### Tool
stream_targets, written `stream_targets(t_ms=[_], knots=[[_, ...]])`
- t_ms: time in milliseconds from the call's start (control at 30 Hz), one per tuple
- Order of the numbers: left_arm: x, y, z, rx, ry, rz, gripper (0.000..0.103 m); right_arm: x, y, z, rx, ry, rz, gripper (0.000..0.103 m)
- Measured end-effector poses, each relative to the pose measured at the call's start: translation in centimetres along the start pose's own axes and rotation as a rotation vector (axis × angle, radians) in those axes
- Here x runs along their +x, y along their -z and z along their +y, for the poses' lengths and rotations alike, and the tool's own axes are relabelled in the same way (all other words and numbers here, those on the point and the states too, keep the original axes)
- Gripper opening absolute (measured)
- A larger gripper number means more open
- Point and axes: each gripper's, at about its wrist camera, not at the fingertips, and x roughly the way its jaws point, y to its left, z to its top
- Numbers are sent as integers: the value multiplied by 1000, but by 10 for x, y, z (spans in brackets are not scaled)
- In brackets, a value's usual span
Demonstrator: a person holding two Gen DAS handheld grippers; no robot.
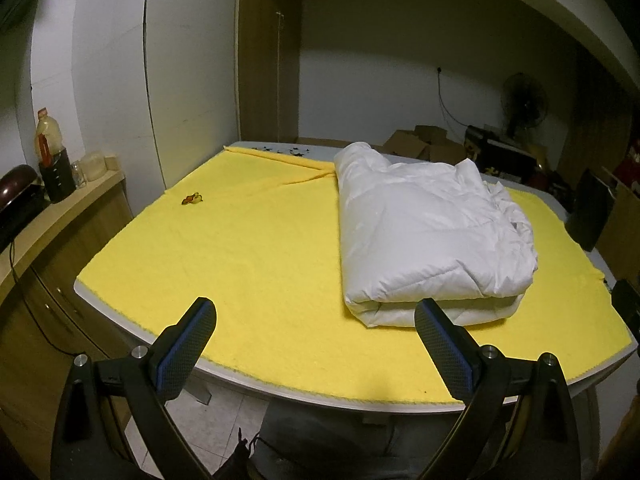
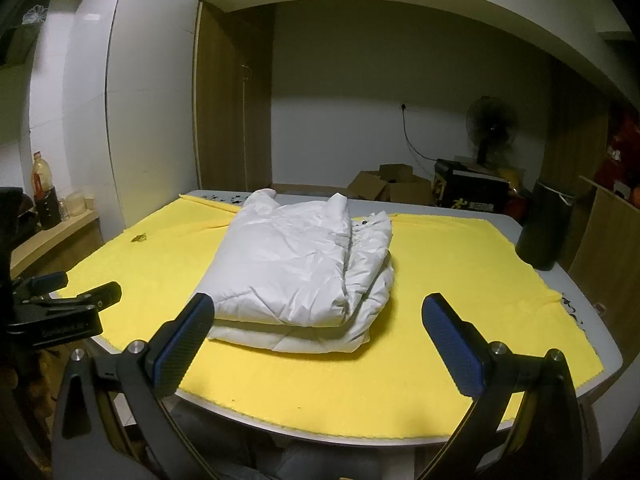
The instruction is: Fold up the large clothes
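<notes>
So the white puffer jacket (image 2: pixel 304 264) is folded into a thick rectangular bundle, lying on the yellow cloth (image 2: pixel 460 280) that covers most of the surface (image 2: pixel 608 356). From the right wrist camera it sits about mid-width, with its near fold line a little back from the near edge; from the left wrist camera the same bundle (image 1: pixel 424 236) is over toward the right half. The layered open edges, crumpled, face the right edge of the surface, and the smooth folded side faces left.

Both tools hang over the near edge and neither touches anything. The left gripper (image 1: pixel 316 332) has its fingers (image 1: pixel 188 352) spread wide apart, nothing between them but yellow cloth. Same deal with the right gripper (image 2: pixel 316 328): fingers (image 2: pixel 456 348) wide apart, the jacket's near edge showing in the gap but not touched.

Other stuff: a small orange-brown scrap (image 1: pixel 193 199) lies on the cloth near the far left corner. A black cylinder (image 2: pixel 544 224) stands by the right edge. A wooden side counter (image 1: pixel 60 216) beyond the left edge carries a bottle (image 1: pixel 48 140). Past the far edge there are cardboard boxes (image 2: pixel 384 188) on the floor and a standing fan (image 2: pixel 490 128).
</notes>
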Motion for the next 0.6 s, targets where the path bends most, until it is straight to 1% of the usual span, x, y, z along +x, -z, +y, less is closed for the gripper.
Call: stream_targets(t_ms=[367, 600], knots=[[-2, 0, 1, -2, 11, 1, 100, 1, 0, 7, -5, -8, 3, 103], [-3, 1, -5, 19, 22, 4, 100, 1, 0, 8, -5, -9, 6, 103]])
